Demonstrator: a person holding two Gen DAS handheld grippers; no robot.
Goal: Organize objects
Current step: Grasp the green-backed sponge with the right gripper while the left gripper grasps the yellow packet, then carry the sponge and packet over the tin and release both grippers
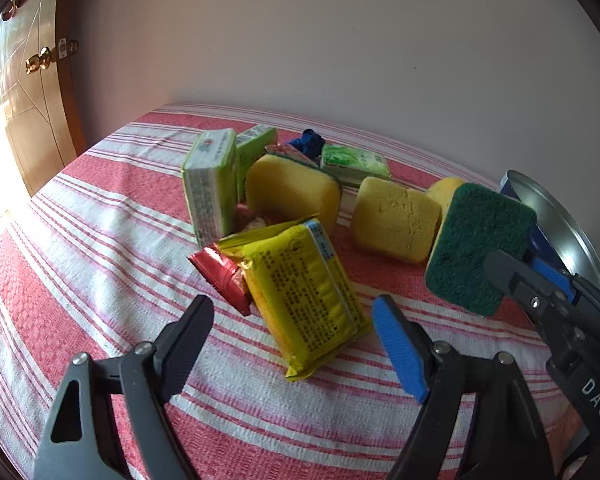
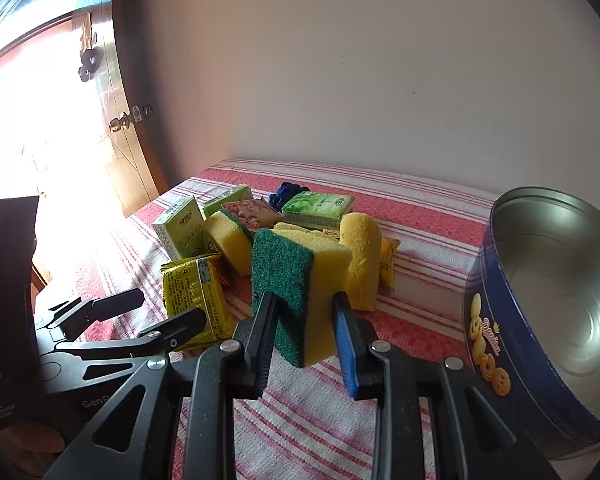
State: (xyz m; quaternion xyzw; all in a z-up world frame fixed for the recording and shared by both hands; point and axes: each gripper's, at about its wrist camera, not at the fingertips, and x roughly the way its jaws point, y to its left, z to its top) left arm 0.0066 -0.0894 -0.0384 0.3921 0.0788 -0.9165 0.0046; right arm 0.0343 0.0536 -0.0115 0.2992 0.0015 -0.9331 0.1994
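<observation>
Right gripper (image 2: 304, 320) clamps a sponge (image 2: 300, 280); left gripper (image 1: 292, 320) wide; tin (image 2: 556, 280) seemingly empty.

Red-and-white striped cloth (image 1: 100, 240); yellow, green-faced sponge (image 2: 300, 280); seemingly navy tin (image 2: 484, 320).

Bare striped tablecloth (image 1: 100, 240) is seen on the near and left sides — room there for an approach. The middle is blocked by a tight clutter: yellow snack packet (image 1: 308, 300), red wrapper (image 1: 224, 276), green tissue packs (image 1: 210, 184), yellow sponges (image 1: 396, 224). The right side is closed off by the open blue cookie tin (image 2: 484, 328) — its empty interior is unobstructed from above.
</observation>
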